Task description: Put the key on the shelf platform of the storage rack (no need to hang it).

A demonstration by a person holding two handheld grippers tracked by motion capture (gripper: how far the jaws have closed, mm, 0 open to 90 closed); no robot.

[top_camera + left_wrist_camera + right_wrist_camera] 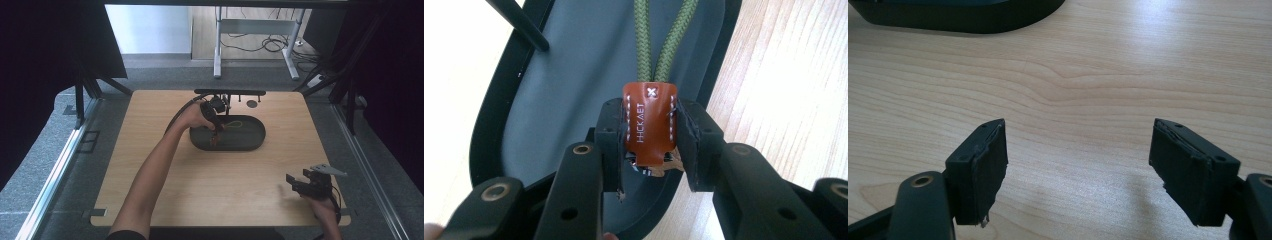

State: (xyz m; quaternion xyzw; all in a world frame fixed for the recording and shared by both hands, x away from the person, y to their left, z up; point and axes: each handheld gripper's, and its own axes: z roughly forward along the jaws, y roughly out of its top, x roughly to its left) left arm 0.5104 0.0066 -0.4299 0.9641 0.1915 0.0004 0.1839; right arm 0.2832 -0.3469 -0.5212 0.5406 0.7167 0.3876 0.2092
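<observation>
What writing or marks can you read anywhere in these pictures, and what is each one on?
"HICKAET", as best it reads, white letters running lengthwise on the brown leather tab clamped in the left gripper.
A white stitched "X" at that tab's top, below the green cord.
Nothing else legible.

Brown leather, olive cord, black tray on pale wood

The leather tab [649, 127] is reddish brown with white stitching, a small white cross and pale stamped lettering; its braided cord [664, 42] is olive green with a woven pattern. The oval tray [252, 134] is black at the rim and dark slate grey inside. The tabletop [210, 185] is light wood with wavy grain lines. Both the left hand-held gripper [649, 145] and the right hand-held gripper [1078, 165] are matte black with brass-coloured rivets.
</observation>
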